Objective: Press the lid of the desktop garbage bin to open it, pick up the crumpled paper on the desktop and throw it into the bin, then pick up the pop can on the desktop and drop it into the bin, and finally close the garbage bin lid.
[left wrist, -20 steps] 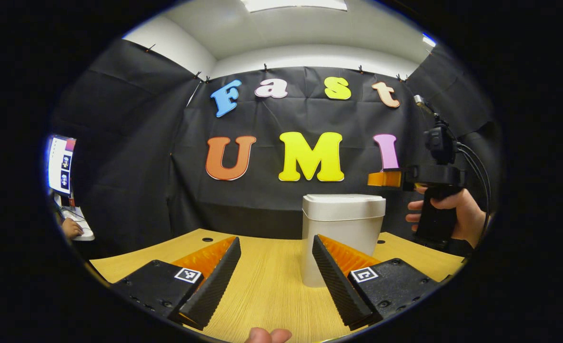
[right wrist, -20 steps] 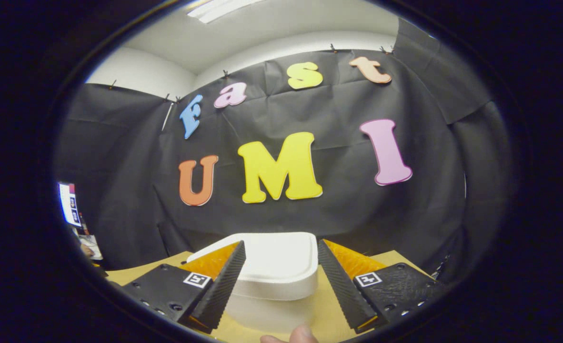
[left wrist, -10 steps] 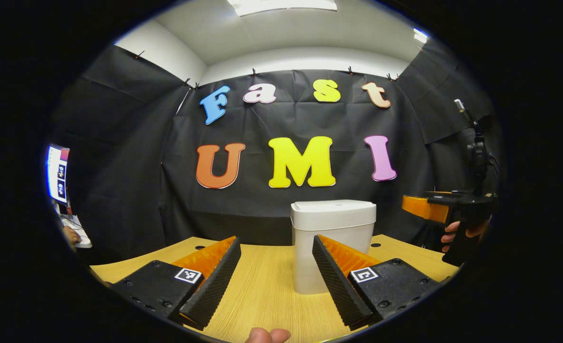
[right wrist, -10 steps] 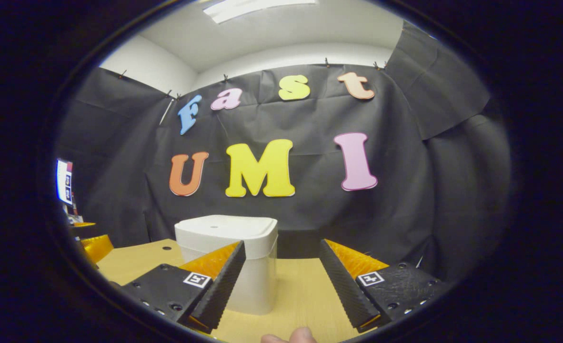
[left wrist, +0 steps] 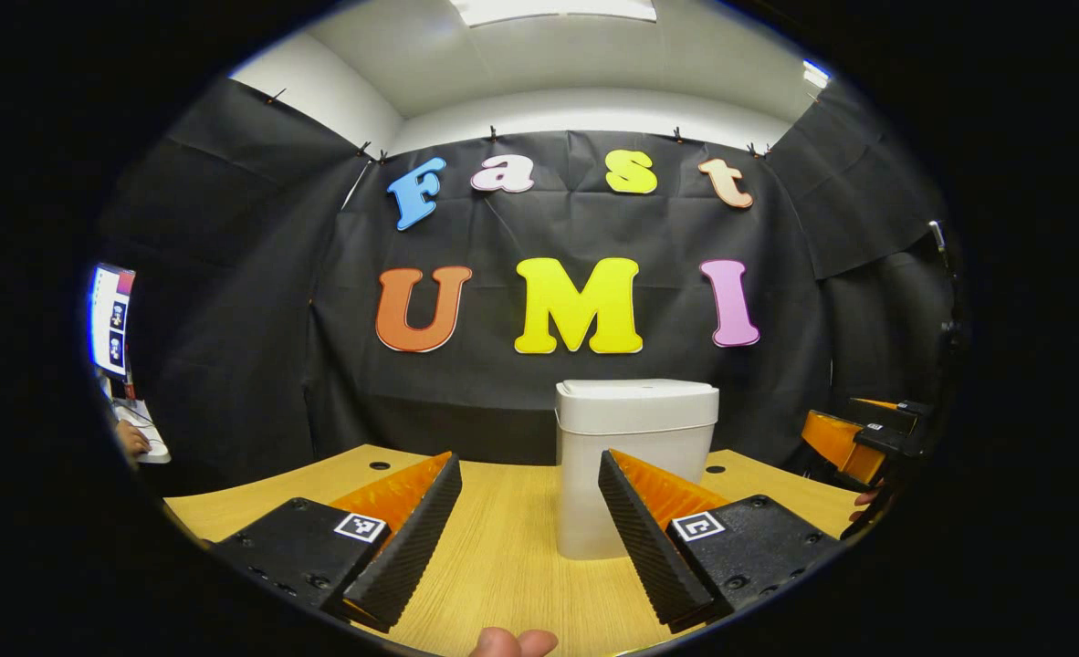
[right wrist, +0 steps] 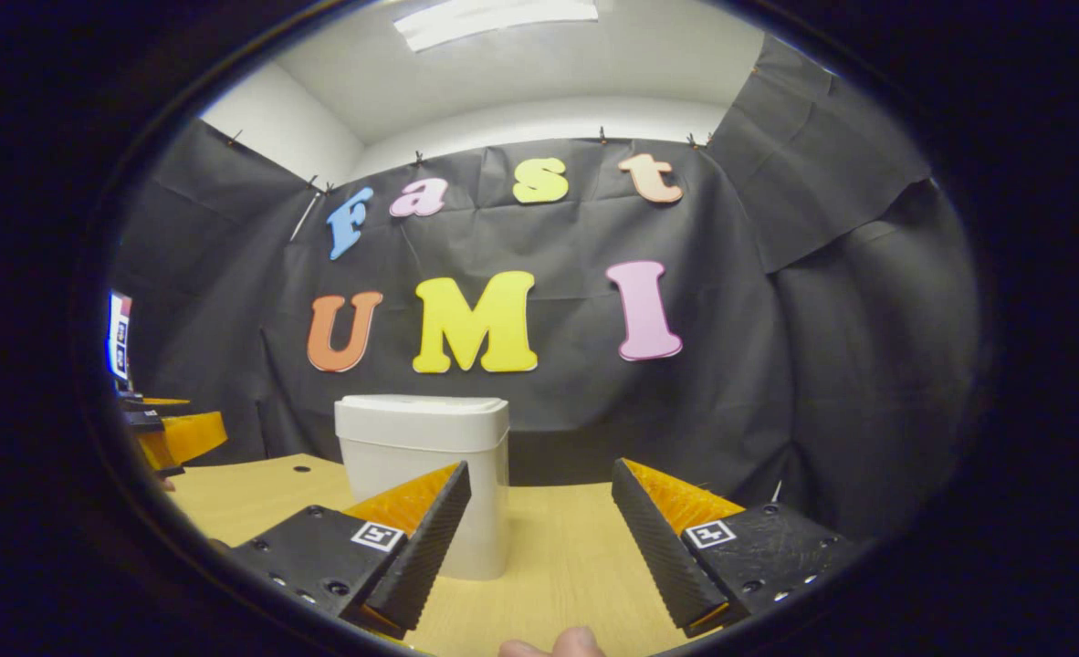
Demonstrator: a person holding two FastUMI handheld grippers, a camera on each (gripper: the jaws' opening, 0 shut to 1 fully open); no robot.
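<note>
The garbage bin [left wrist: 635, 465] stands on the wooden desk [left wrist: 503, 547], and its lid [left wrist: 637, 404] is flat and shut. No crumpled paper or pop can can be seen on the desk around the bin, so going by this the job looks nearly done — or at its very last step.

The left gripper [left wrist: 529, 529] sits low in front of the bin, not touching it. Its jaws are spread wide apart and hold nothing. In the right gripper view, the right gripper [right wrist: 539, 538] is also in front of the bin [right wrist: 423, 479], off to the bin's right side, and its jaws are wide apart and empty too. From the left gripper view, the right gripper [left wrist: 854, 443] shows well to the right of the bin, with a bit of the hand holding it.

To end this step well, check that the lid sits level all the way around the bin's top. If one edge looks raised, press gently down on the middle of the lid — not on a corner, or the light bin may tip or slide. Keep both grippers away from the bin's walls while moving away.
</note>
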